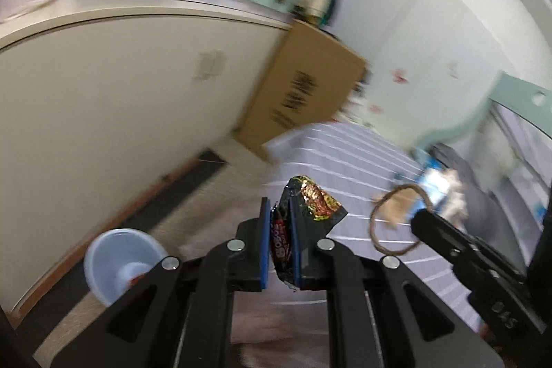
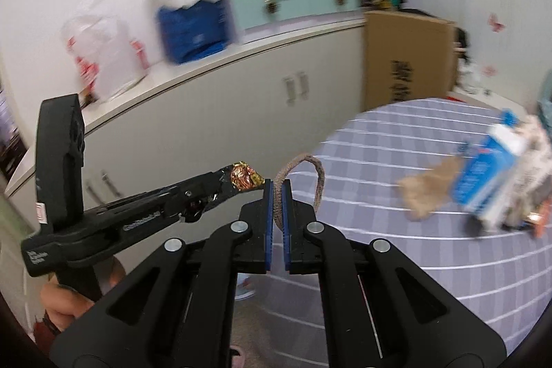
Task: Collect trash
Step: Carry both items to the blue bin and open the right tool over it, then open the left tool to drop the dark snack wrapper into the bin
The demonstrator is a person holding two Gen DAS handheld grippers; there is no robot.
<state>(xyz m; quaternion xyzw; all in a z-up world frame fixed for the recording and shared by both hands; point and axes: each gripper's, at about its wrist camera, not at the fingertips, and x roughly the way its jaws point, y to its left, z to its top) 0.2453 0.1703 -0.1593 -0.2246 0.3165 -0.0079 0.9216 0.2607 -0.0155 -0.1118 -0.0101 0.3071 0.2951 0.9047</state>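
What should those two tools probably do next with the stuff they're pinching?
Probably carry both over to the pale blue bin on the floor: the left tool already grips a crumpled wrapper, the right tool a paper-bag handle loop.

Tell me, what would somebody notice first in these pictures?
Probably the shiny black snack wrapper, pinched between the left gripper's blue fingers above the edge of the striped purple bedspread. Next, the brown loop of cord clamped in the right gripper. A pale blue bowl sits low on the floor at left.
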